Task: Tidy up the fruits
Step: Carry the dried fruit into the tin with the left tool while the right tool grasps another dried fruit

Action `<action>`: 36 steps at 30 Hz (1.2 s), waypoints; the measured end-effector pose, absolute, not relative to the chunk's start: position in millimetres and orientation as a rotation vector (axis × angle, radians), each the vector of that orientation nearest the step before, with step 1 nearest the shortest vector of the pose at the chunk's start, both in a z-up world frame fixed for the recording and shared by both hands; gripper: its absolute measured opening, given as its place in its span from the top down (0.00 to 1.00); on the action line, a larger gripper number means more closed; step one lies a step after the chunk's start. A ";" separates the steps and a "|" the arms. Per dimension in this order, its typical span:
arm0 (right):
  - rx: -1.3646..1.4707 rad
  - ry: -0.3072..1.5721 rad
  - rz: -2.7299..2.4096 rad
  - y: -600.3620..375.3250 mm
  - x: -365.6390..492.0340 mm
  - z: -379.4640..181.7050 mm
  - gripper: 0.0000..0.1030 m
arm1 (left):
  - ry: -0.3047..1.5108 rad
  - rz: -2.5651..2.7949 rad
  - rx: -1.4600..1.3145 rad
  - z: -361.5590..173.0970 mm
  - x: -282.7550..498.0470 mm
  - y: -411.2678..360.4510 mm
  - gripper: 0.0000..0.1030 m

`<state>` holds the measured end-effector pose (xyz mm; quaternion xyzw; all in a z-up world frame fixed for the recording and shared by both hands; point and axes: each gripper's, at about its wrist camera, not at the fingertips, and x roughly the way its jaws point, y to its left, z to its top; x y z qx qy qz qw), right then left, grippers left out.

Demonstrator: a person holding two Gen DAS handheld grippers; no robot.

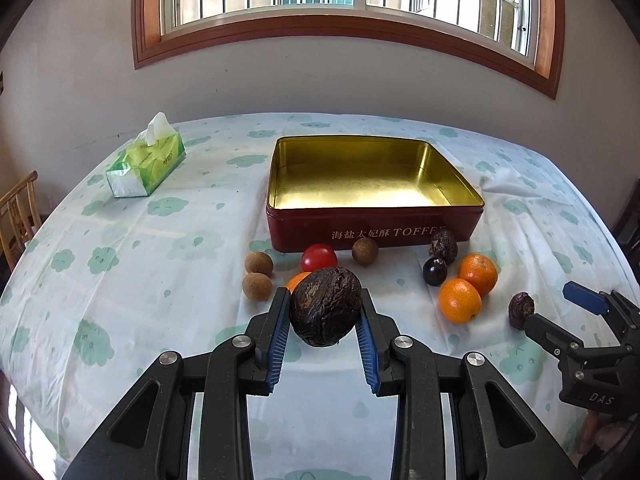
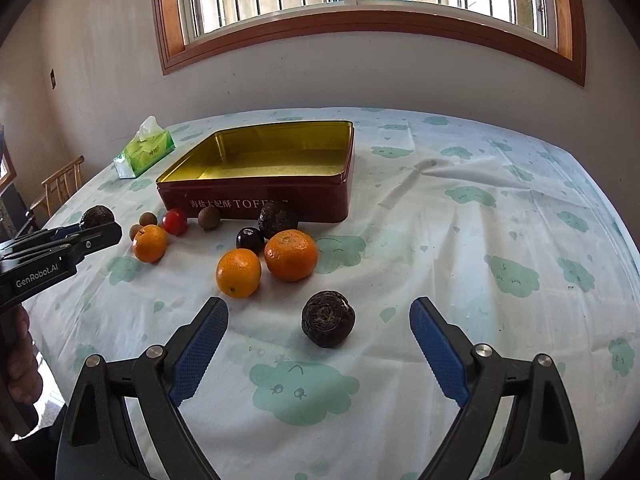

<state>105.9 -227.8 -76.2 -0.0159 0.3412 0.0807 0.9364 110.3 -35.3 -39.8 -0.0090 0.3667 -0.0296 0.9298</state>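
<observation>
My left gripper point(image 1: 325, 308) is shut on a wrinkled dark passion fruit point(image 1: 325, 306) and holds it above the cloth, in front of the red toffee tin point(image 1: 376, 228). The tin's gold inside is bare. My right gripper point(image 2: 319, 320) is open, with another wrinkled dark fruit point(image 2: 328, 318) on the cloth between its fingers, untouched. Loose fruit lies before the tin: two oranges point(image 2: 291, 255) point(image 2: 238, 273), a third orange point(image 2: 149, 243), a red tomato point(image 2: 175, 221), a dark plum point(image 2: 249, 239), brown longans point(image 1: 258, 262) and another wrinkled fruit point(image 2: 277, 217).
A green tissue box point(image 1: 146, 160) lies at the back left of the table. The cloud-print tablecloth point(image 2: 480, 216) covers the table, which stands against the wall under a window. A wooden chair point(image 1: 18, 216) stands off the left edge.
</observation>
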 end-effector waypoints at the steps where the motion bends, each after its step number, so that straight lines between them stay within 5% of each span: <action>1: -0.032 0.709 0.168 -227.9 109.1 -78.7 0.17 | 0.750 -0.060 -0.019 -39.2 110.3 -34.9 0.68; 14: -0.020 0.838 0.174 -232.0 138.2 -101.6 0.44 | 0.758 -0.062 -0.032 -39.4 114.5 -31.6 0.68; 18: -0.059 0.843 0.165 -227.4 139.8 -104.0 0.69 | 0.769 -0.066 -0.034 -42.9 116.8 -33.3 0.68; 36: -0.285 0.677 0.178 -151.8 116.7 -37.5 0.70 | 0.731 -0.056 -0.058 -30.9 118.8 -25.6 0.68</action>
